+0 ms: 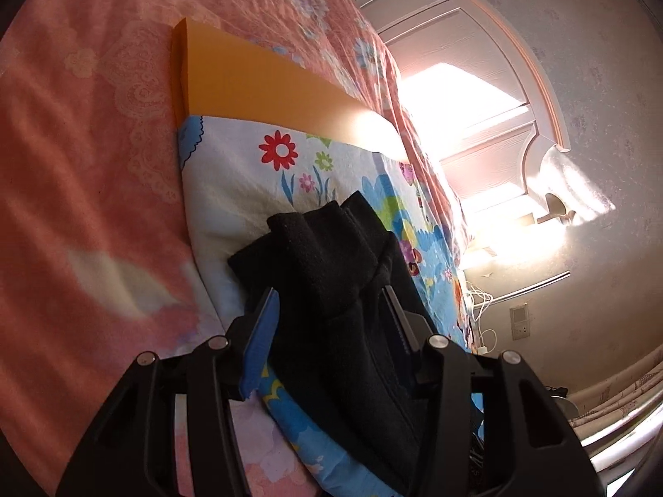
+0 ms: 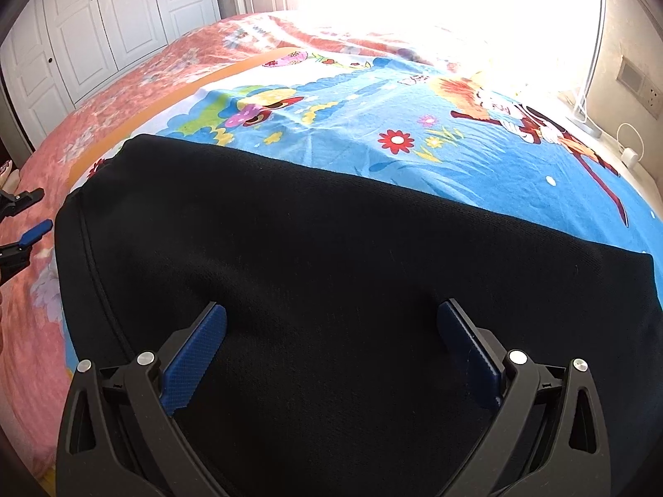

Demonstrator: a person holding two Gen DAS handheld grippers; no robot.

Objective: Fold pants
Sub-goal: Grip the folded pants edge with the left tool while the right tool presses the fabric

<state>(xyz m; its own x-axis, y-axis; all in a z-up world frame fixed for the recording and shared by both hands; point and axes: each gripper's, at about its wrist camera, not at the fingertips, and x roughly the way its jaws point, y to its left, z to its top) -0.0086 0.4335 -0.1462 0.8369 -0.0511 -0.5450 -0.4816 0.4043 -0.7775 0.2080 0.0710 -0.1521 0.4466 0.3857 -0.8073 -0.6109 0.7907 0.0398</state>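
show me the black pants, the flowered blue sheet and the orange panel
black fleece pants (image 2: pixel 331 290): right wrist view, flat middle
flowered blue cartoon sheet (image 2: pixel 373 107): right wrist view, bare patch
flat orange panel (image 1: pixel 257 87): left wrist view, top face

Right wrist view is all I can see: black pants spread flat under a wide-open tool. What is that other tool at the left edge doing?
Observer: Its own camera shows the left tool open, with a bunched, layered end of the black pants showing between its fingers.
Visitor: So that end isn't flat. What lies beyond it?
Observer: Past the edge of the bed stands an arched white board with a bright patch of sunlight on it.
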